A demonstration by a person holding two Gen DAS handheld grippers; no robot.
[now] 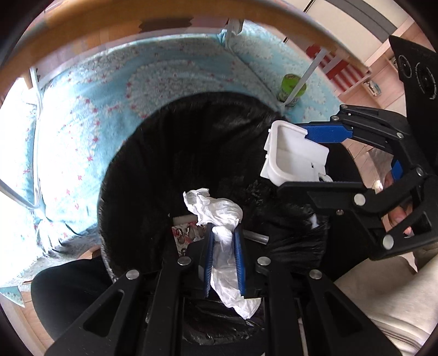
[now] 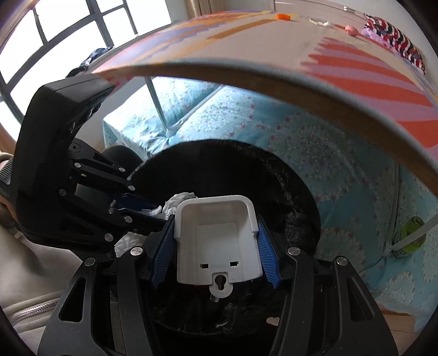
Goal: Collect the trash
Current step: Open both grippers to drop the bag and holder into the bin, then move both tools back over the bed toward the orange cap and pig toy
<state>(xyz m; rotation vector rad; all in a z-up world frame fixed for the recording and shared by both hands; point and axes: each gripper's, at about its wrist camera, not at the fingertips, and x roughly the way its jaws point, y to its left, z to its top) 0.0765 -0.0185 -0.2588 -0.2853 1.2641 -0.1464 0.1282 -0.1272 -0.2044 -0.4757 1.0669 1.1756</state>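
Trash is held in both grippers above the bin (image 1: 175, 153), a round container lined with a black bag that stands on the blue rug (image 1: 82, 115) below the table edge (image 1: 164, 19). The tissue (image 1: 219, 216) is clamped in the left gripper (image 1: 223, 235): the jaws are nearly closed, the blue pads (image 1: 238, 260) press the crumpled white paper from both sides, and the paper spills out both ahead of and behind the pads. The tray (image 2: 216, 238), a white plastic holder with an open top and a keyhole tab at its near end, is grasped by the right gripper (image 2: 216, 241); the jaws are set about halfway apart, and its pads (image 2: 267, 252) bear on the two side walls. In the left wrist view the tray is seen to the right, over the right rim of the bin, while the tissue hangs over the near part of the opening. Some scraps (image 1: 186, 232) already lie inside the bag. The step in hand is judged to be the release of both items into the bin. Each item should be brought well inside the rim before the jaws are opened, since the tray sits close to the edge and could tip outside. The tissue is light and may cling to the pads, so a full opening is advised. A green bottle (image 1: 291, 89) stands far right on the rug, beside a table leg, and appears yet to be collected.
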